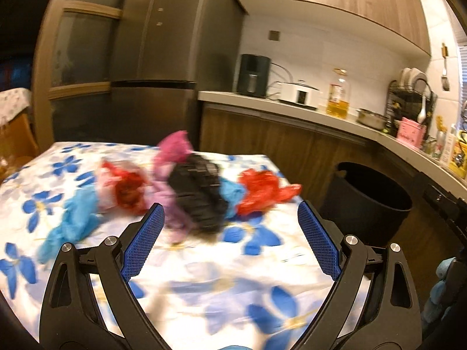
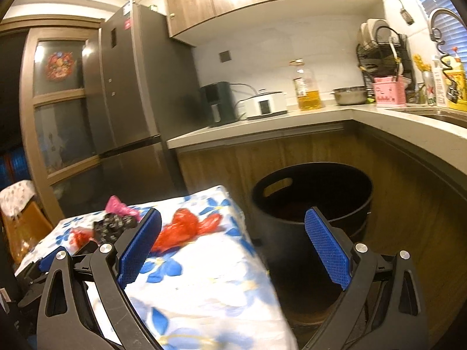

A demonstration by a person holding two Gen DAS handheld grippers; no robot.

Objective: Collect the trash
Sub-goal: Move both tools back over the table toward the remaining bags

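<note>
Trash lies in a loose row across the far half of my flower-print table (image 1: 204, 268): crumpled plastic bags, blurred in the left wrist view. I count two blue ones (image 1: 73, 221) (image 1: 232, 192), two red, one at the right end (image 1: 262, 189) and one left of centre (image 1: 128, 189), one pink (image 1: 172, 148), one pale lilac (image 1: 172, 213) and one black (image 1: 198, 192); seven as best I can tell through the blur. Off the table's right edge stands one black bin (image 2: 312, 204) on the floor, and I can make out nothing inside it. So I judge the collecting barely begun, every bag yet to move. My left gripper (image 1: 230, 233) hangs with jaws spread wide and empty short of the black bag. My right gripper (image 2: 233, 245) is likewise spread and empty, between table edge and bin.
</note>
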